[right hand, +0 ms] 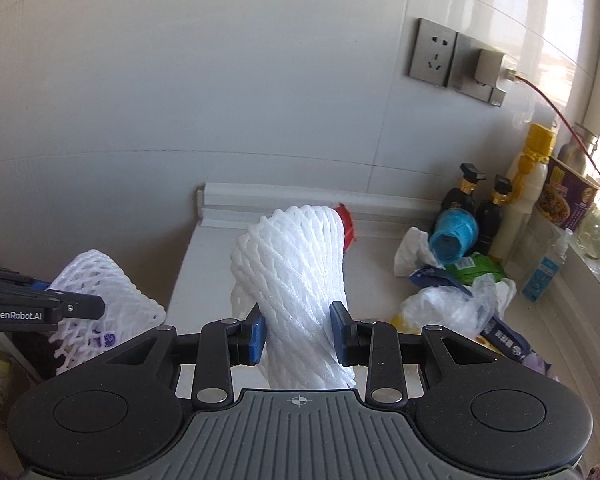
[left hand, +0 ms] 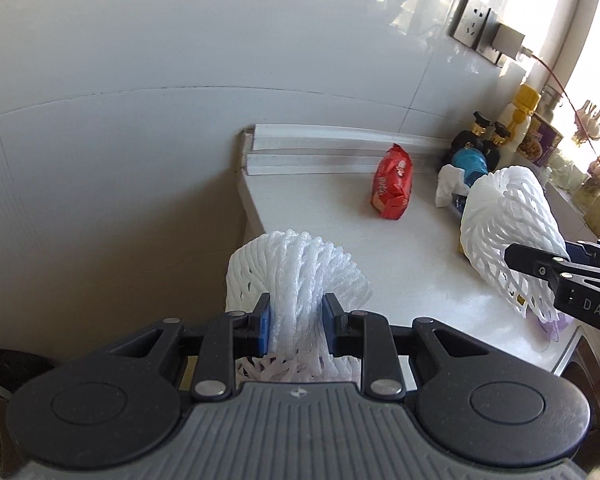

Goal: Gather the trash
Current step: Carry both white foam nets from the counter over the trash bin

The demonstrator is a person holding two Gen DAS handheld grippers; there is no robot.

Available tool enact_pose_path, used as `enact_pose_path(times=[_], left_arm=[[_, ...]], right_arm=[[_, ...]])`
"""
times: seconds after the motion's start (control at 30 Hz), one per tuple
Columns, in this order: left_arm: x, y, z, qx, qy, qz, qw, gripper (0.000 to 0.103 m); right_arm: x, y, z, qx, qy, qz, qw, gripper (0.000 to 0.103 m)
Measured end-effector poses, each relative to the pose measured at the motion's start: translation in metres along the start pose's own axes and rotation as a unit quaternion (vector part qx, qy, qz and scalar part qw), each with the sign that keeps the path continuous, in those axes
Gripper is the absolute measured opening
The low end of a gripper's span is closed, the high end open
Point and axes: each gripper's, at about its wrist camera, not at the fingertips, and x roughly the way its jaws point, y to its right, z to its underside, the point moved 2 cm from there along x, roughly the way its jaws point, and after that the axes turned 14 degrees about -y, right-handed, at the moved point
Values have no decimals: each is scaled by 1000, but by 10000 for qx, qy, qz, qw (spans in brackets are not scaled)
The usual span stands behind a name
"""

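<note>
My left gripper [left hand: 296, 322] is shut on a white foam fruit net [left hand: 300, 276], squeezed between the blue pads above the left end of the white counter [left hand: 400, 240]. My right gripper [right hand: 298, 330] is shut on a second white foam net [right hand: 292, 276], held upright. In the left wrist view that second net [left hand: 508, 236] hangs at the right in the right gripper [left hand: 540, 268]. The right wrist view shows the first net [right hand: 100, 304] at the left with the left gripper [right hand: 72, 307] on it. A red snack wrapper [left hand: 392, 188] lies on the counter near the back ledge.
A pile of wrappers and plastic bags [right hand: 456, 300] with a blue cup [right hand: 452, 236] lies at the counter's right. Dark bottles [right hand: 464, 200], a white bottle with a yellow cap [right hand: 528, 188] and a purple tub [right hand: 564, 196] stand behind. Wall sockets [right hand: 456, 60] hold a charger with a red cable.
</note>
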Motion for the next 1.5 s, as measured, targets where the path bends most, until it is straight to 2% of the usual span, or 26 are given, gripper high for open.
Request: enact_pose_path(times=[0.3,0.47,0.6,0.87,1.1,1.5], left_arm=[[8,-49,17,-413,-245,-388,9981,23],[22,-73,26,-566,-375,-650,9956,24],[41,-96,38,-823,-559,-697,9926,24],[79,-128,64,-1085,-968,-801,9861,24],[107,-141,72,-1325,-1224,-765,9806,25],[122,-141,71,-1298,-1246,-870,9798,27]], right_arm=[[21,-67,-3,-325,-281,-790,9959,31],[40,-107,0,-532,-522,-1107,9911,32],[58,-135,6,-646,-762,-1282,9867,33],[109,-170,22,-793,-1505,-1282,9770,34],[149,-184,32,-907,-1972,-1203,9687,35],[182,-188,28,-753,-2172,-1292,9646,36]])
